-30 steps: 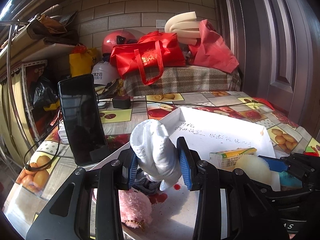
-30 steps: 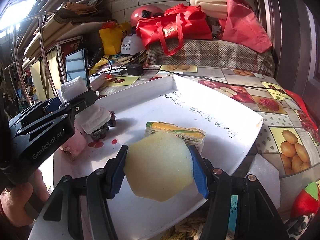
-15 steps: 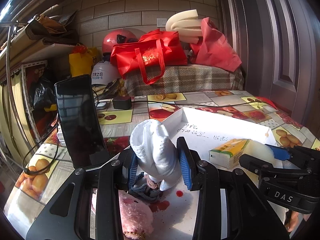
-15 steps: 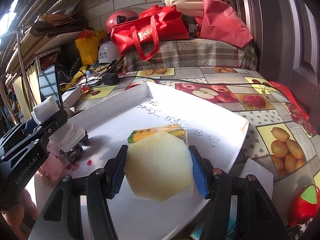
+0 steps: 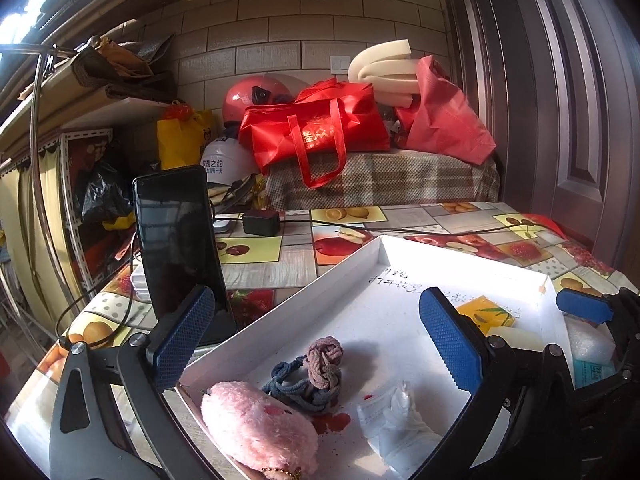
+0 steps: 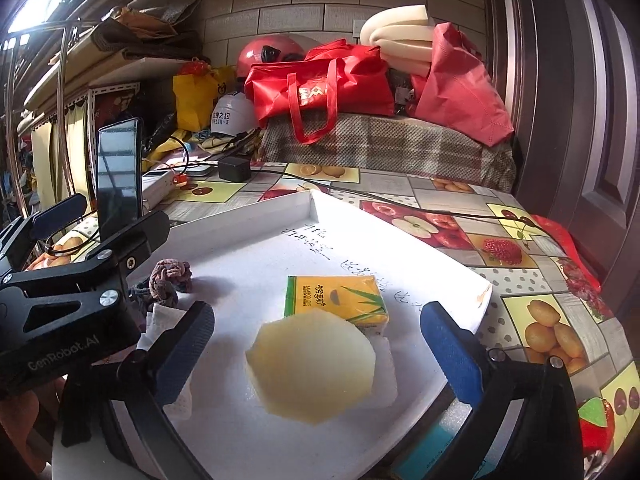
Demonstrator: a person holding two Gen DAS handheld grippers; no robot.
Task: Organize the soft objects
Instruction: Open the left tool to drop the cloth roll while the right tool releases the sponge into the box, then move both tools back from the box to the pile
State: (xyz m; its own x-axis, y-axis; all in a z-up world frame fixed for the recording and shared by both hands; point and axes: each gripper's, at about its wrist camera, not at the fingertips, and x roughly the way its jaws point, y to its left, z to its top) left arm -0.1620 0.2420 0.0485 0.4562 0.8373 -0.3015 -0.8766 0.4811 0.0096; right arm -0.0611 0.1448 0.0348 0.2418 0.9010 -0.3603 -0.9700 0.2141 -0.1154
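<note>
A white tray [image 5: 400, 256] lies on the fruit-print table. In the left wrist view it holds a pink plush toy [image 5: 256, 424], a knotted mauve and blue-grey cloth bundle [image 5: 316, 372] and a white sock [image 5: 400, 428]. My left gripper [image 5: 316, 348] is open above them and holds nothing. In the right wrist view a pale yellow sponge [image 6: 312, 364] lies on the tray [image 6: 280, 216] against a yellow tissue pack [image 6: 336, 300]. My right gripper [image 6: 316, 360] is open around the sponge without touching it.
A black phone [image 5: 180, 248] stands upright left of the tray, with a charger block [image 5: 262, 222] and cables behind it. Red bags [image 5: 316, 132] and a red helmet [image 5: 256, 96] sit on a plaid-covered ledge at the back. A dark door [image 5: 580, 100] stands at the right.
My left gripper opened and the white sock dropped onto the tray. My right gripper opened and the yellow sponge now lies on the tray beside the tissue pack.
</note>
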